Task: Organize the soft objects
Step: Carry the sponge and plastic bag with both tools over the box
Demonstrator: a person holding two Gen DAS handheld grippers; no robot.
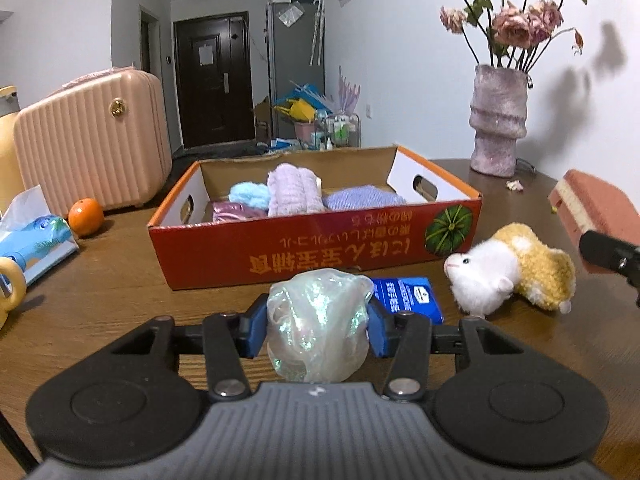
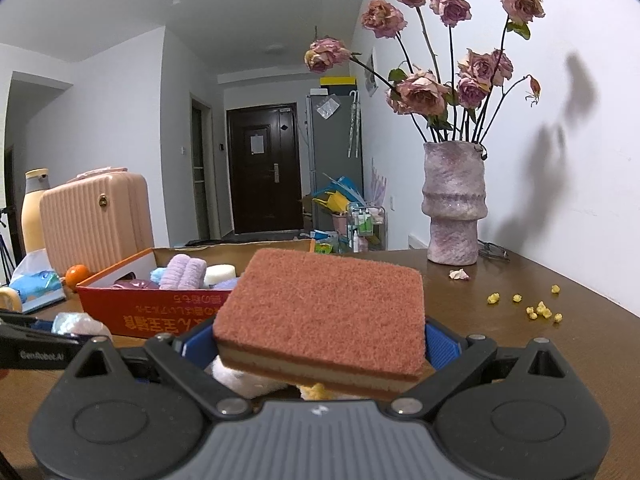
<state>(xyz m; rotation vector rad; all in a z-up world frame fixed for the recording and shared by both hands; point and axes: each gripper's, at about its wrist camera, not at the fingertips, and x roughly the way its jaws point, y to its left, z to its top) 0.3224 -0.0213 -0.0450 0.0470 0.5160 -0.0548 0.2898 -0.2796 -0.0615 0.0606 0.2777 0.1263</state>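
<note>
dark wood-grain table (image 1: 120,280), smooth, slightly glossy; white walls and a dark door behind.

left wrist view: left gripper (image 1: 318,322) clamped on a crumpled iridescent plastic bag (image 1: 316,328), thin translucent film with pearly green-pink sheen, bunched into a rounded lump between the blue pads. just beyond it lies a flat blue packet (image 1: 412,296), glossy. ahead of the claw sits a red cardboard box (image 1: 312,248), open top, orange print, cut-out handles; inside are fuzzy rolled towels: lilac (image 1: 294,194), light blue (image 1: 250,196), periwinkle knit (image 1: 362,200), plus something shiny pink (image 1: 234,212). right of the claw, plush hamster (image 1: 512,268), fluffy white and tan, lying on the table. far left: orange (image 1: 85,217), tissue pack (image 1: 36,236), ribbed pink suitcase (image 1: 94,140). far right back: rough mauve vase (image 1: 498,120) with dried roses.

right wrist view: right gripper (image 2: 320,344) gripping a sponge (image 2: 324,312), rectangular, coarse terracotta scouring top over a tan foam layer, held flat above the table and pinched at its sides by blue pads. below it some white and tan fluff (image 2: 256,384) peeks out. box is ahead-left of the claw, vase ahead-right, small yellow crumbs (image 2: 536,308) on the table to the right.
</note>
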